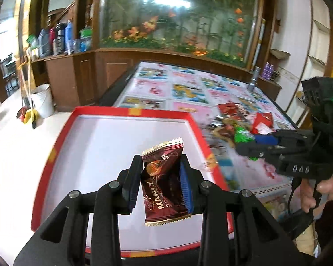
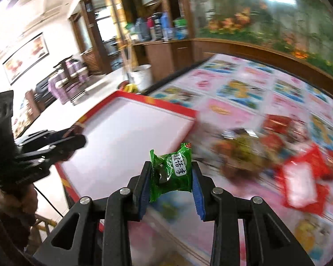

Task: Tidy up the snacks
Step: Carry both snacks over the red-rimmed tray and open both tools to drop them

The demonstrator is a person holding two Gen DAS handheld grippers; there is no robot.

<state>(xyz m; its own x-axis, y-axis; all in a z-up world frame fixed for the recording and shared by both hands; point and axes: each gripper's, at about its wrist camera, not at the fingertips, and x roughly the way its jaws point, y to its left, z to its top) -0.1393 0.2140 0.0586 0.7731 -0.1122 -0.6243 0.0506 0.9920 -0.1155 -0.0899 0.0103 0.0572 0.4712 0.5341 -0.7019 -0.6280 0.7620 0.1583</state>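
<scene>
While my left gripper [image 1: 161, 173] pinches a brown snack [image 1: 164, 181] above the tray's [image 1: 131, 112] white floor, my right gripper [image 2: 171, 177] clamps a green snack [image 2: 172, 175] over the table [image 2: 250, 84]; the pile [image 2: 284, 148] sits at two o'clock.

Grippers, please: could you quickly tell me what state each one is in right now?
Left gripper: closed on a dark brown foil snack packet, above the red-rimmed white tray.
Right gripper: closed on a green plastic snack packet.
</scene>
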